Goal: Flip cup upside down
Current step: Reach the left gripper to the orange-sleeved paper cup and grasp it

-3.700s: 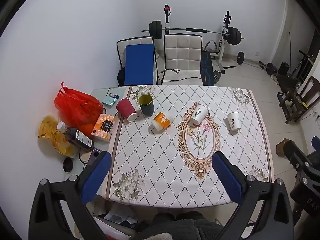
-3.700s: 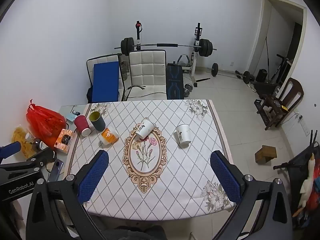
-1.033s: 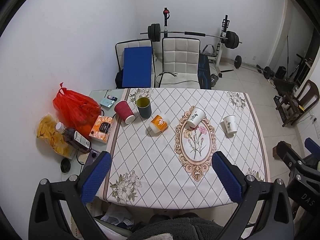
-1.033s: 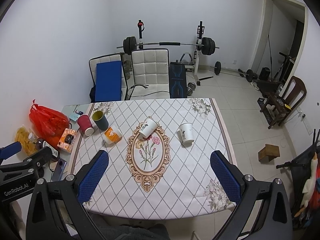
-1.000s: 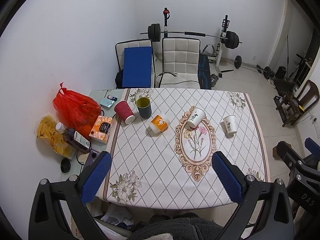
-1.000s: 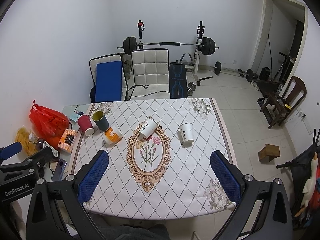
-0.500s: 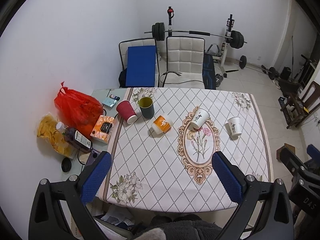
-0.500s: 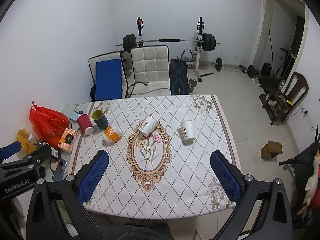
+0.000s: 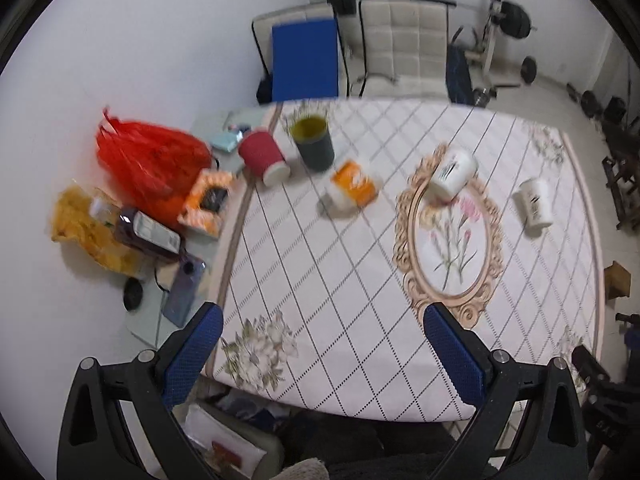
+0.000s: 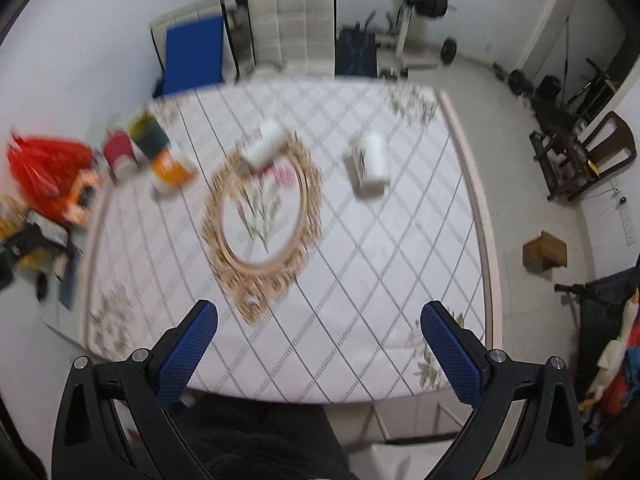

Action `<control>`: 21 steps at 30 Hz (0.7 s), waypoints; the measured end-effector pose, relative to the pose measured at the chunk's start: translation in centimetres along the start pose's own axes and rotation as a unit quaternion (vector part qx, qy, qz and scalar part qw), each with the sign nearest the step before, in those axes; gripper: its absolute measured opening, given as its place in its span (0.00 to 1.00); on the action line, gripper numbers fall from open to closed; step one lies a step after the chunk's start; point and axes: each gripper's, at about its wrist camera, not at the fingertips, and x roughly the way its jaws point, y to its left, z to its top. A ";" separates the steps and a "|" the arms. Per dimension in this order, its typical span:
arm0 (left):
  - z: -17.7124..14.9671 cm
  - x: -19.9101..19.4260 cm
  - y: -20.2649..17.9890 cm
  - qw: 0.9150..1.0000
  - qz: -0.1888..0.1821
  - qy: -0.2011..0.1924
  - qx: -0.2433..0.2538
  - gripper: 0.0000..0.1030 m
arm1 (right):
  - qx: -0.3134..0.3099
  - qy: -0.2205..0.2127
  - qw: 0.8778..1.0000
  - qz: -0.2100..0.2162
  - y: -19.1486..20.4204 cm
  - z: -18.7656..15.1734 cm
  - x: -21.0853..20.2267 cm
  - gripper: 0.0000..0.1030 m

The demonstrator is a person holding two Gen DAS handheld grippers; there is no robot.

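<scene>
Cups, five, paper, on patterned tablecloth (image 9: 320, 280): red cup (image 9: 264, 155) tipped, white rim forward; dark green cup (image 9: 313, 143) upright, yellow inside; orange cup (image 9: 352, 190) on side; two white printed cups (image 9: 452, 175) (image 9: 534, 202) on sides, apart. Left gripper (image 9: 322, 354) and right gripper (image 10: 318, 350): spread wide, empty, above near table edge.

We hold our left gripper (image 9: 322, 326) with its two blue-padded fingers (image 9: 192, 354) spread wide, nothing between them. Our right gripper (image 10: 318, 324) is likewise spread wide and empty, its blue pads (image 10: 450, 354) well apart. Both point forward and downward, raised and touching nothing.
</scene>
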 end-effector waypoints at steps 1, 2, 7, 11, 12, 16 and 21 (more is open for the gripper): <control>-0.1 1.1 -0.2 1.000 0.000 0.009 0.001 1.00 | -0.004 0.014 1.000 0.001 0.0 -0.2 1.7 1.00; 0.0 2.2 -0.2 1.000 -0.001 0.019 0.001 1.00 | -0.006 0.022 1.000 -0.002 0.1 -0.3 2.8 1.00; 0.6 6.3 -0.8 0.999 -0.002 0.043 0.015 1.00 | -0.004 0.071 0.997 -0.006 0.8 -0.7 8.3 1.00; 2.1 9.7 -0.7 0.997 -0.008 0.064 0.031 1.00 | 0.004 0.096 0.995 -0.011 2.0 -0.1 11.3 1.00; 2.5 10.4 -0.6 0.997 -0.008 0.065 0.034 1.00 | 0.008 0.103 0.995 -0.012 2.4 0.1 12.1 1.00; 5.2 13.8 -0.5 0.996 -0.009 0.071 0.059 1.00 | 0.019 0.124 0.992 -0.013 3.5 1.5 14.6 1.00; 9.0 17.5 -0.9 0.991 -0.001 0.055 0.122 1.00 | 0.029 0.148 0.988 -0.026 5.0 3.4 18.0 1.00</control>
